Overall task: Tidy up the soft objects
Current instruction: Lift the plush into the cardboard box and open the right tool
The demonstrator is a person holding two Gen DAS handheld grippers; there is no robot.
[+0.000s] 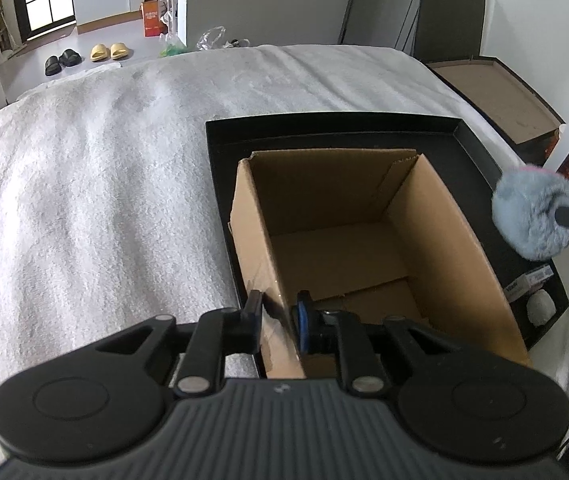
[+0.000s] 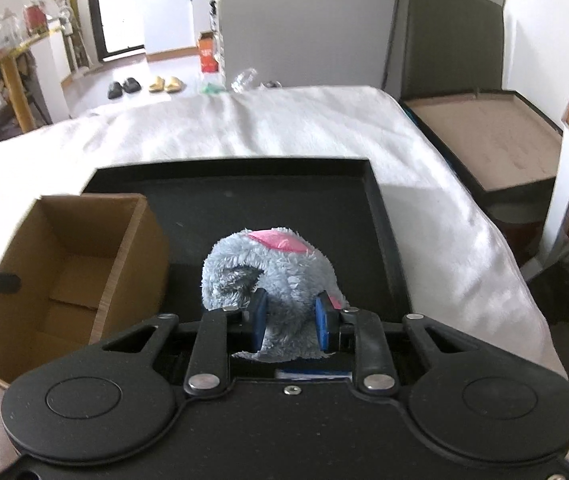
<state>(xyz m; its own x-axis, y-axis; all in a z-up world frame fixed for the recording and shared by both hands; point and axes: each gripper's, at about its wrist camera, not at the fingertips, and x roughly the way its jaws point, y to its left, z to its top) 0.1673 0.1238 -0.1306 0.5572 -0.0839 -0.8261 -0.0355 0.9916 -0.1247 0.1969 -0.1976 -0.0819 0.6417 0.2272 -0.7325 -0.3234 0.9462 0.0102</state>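
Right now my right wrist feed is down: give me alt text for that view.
The right gripper is shut on a fluffy grey plush toy with a pink patch, held above a black tray on a white-covered bed. An empty, open cardboard box stands in the tray to the left.

plush toy (image 2: 272,276): pale blue-grey fur, pink patch on top
cardboard box (image 1: 364,240): plain brown
tray (image 2: 380,216): black
blanket (image 1: 96,168): white
gripper pads (image 2: 259,320): blue, on black fingers
slippers (image 1: 108,51): yellow pair beside black pair (image 1: 62,60)
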